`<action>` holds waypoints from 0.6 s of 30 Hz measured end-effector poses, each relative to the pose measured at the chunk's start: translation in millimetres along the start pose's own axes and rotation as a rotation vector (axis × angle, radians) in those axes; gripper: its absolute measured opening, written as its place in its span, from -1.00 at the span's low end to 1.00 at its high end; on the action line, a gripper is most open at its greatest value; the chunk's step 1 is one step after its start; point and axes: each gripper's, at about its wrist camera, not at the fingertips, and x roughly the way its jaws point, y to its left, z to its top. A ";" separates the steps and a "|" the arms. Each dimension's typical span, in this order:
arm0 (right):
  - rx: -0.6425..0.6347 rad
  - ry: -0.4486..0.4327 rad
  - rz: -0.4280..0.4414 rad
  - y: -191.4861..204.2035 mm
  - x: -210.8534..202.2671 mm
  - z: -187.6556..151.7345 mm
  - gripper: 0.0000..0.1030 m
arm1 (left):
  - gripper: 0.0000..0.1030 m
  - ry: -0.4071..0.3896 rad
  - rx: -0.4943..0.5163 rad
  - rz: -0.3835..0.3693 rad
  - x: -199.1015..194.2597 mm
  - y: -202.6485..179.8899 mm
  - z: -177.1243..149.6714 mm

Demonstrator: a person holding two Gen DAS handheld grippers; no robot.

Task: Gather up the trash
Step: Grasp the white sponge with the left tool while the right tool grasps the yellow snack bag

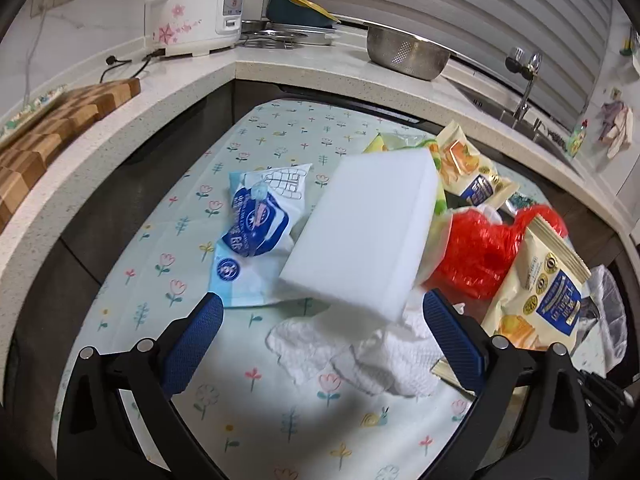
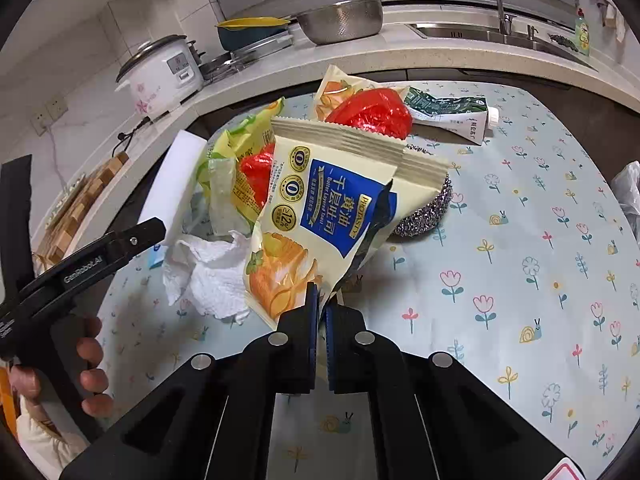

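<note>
Only the right wrist view shows the right gripper (image 2: 322, 312), its blue pads pinched together on the bottom edge of a cream toast wrapper (image 2: 320, 216), which stands up from the jaws, glossy and crinkled, with a blue label and a serrated top seal; beyond that wrapper the same view shows a steel wool scourer (image 2: 424, 212), wiry and rounded, and a flattened green and white tube (image 2: 448, 114), both missing from the other view; to the left a hand (image 2: 90, 364) grips the black handle of the other tool.

The left wrist view alone shows the left gripper (image 1: 320, 340) with its ribbed blue fingers spread wide and nothing pressed between them; a smooth white sponge block (image 1: 360, 232) stands tilted just ahead, between the fingers' lines; a crumpled white paper towel (image 1: 360, 356) lies beneath it, touching the right finger; a blue and white wrapper (image 1: 256, 232) lies ahead to the left; red crinkled plastic (image 1: 476, 256) sits ahead to the right, on the flowered tablecloth (image 1: 168, 280).
</note>
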 end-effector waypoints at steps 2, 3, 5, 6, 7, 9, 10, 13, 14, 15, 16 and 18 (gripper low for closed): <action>0.002 -0.019 0.001 -0.3 -6.9 4.6 -0.93 | 0.86 0.009 -0.016 -0.010 8.1 2.5 5.7; 0.005 -0.028 0.000 -0.4 -9.6 6.9 -0.93 | 0.86 0.015 -0.019 -0.012 12.5 3.1 8.1; 0.011 -0.036 0.001 -1.5 -14.0 10.1 -0.93 | 0.86 0.029 -0.024 -0.026 21.7 4.0 11.8; 0.014 -0.040 -0.002 -2.3 -15.7 11.3 -0.93 | 0.86 0.035 -0.025 -0.031 25.9 3.6 13.1; 0.017 -0.044 -0.008 -2.9 -17.4 12.5 -0.93 | 0.86 0.041 -0.020 -0.038 30.0 1.8 14.3; 0.024 -0.052 -0.017 -5.9 -20.6 13.2 -0.93 | 0.86 0.045 -0.001 -0.045 35.1 -4.1 14.9; 0.028 -0.057 -0.023 -7.6 -22.4 13.7 -0.93 | 0.85 0.043 0.009 -0.053 35.9 -7.7 14.5; 0.036 -0.065 -0.037 -11.3 -26.9 15.0 -0.93 | 0.67 0.044 0.032 -0.077 36.9 -16.6 13.1; 0.040 -0.068 -0.041 -12.1 -28.5 15.3 -0.93 | 0.52 0.049 0.036 -0.085 37.2 -18.7 12.7; 0.042 -0.071 -0.045 -13.1 -30.1 15.5 -0.93 | 0.33 0.052 0.037 -0.092 36.9 -21.2 11.9; 0.044 -0.074 -0.050 -14.1 -31.8 15.8 -0.93 | 0.26 0.056 0.037 -0.097 36.6 -22.8 11.4; 0.050 -0.080 -0.056 -16.4 -35.0 15.1 -0.93 | -0.02 0.063 0.031 -0.105 35.0 -25.1 10.6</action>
